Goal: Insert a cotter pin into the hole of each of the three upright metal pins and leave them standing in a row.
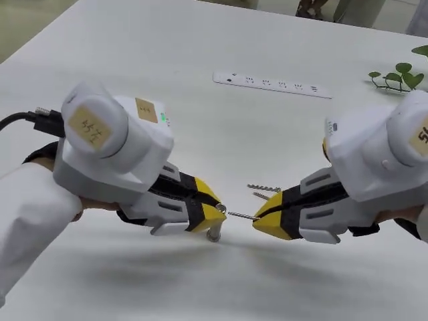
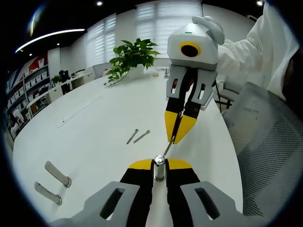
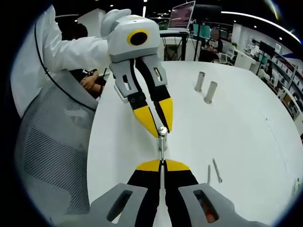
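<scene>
White smooth table (image 1: 200, 40) is under everything. The left gripper (image 1: 215, 214) squeezes its yellow jaws on a shiny round metal pin (image 1: 214, 233) that stands up. The right gripper (image 1: 262, 221) pinches a thin cotter pin (image 1: 242, 215), tip at the metal pin's top. Two spare cotter pins (image 1: 262, 189) lie near; two other metal pins (image 3: 210, 92) stand well apart

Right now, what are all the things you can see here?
held pin: 1, silver, upright in left gripper
spare pins: 2, silver, standing on table
cotter pin: 1, silver, in right gripper, pointing at held pin
loose cotter pins: 2, silver, lying on table
power strip: 1, white, far side
plant: 1, green, table edge
table: 1, white
left gripper, right gripper: 2, white, yellow tips
sleeve: white
</scene>
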Available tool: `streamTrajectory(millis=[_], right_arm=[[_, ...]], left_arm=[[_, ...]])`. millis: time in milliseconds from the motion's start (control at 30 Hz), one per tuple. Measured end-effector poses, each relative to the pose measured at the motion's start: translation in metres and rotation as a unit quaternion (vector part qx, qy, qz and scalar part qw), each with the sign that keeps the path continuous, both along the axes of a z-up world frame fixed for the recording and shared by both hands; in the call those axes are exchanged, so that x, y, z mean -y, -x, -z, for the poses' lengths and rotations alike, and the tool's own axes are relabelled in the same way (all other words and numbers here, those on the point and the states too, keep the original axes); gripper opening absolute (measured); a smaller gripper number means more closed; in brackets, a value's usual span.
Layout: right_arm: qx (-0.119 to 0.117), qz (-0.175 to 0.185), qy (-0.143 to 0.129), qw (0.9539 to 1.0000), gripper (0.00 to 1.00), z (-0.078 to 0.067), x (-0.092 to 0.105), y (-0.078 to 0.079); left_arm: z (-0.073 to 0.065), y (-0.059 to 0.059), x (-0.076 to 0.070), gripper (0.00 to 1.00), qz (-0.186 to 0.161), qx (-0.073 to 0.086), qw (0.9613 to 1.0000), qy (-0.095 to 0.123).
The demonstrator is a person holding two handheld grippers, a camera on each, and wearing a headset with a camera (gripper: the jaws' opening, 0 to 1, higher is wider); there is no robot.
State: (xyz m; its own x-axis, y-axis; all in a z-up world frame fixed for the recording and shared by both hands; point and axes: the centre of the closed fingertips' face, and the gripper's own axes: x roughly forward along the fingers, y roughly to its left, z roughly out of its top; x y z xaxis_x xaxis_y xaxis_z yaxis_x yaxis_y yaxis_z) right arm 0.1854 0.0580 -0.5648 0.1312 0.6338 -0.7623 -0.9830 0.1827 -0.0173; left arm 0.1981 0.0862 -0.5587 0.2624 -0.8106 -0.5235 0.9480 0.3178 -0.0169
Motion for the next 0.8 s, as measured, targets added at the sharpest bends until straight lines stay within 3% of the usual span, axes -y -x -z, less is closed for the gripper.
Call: streamTrajectory(millis=[800], right_arm=[[0.005, -0.014, 0.006, 0.9999, 0.00, -0.002, -0.013, -0.001]], left_arm=[[-0.003, 0.004, -0.002, 0.06, -0.021, -0.017, 0.9996, 0.000]])
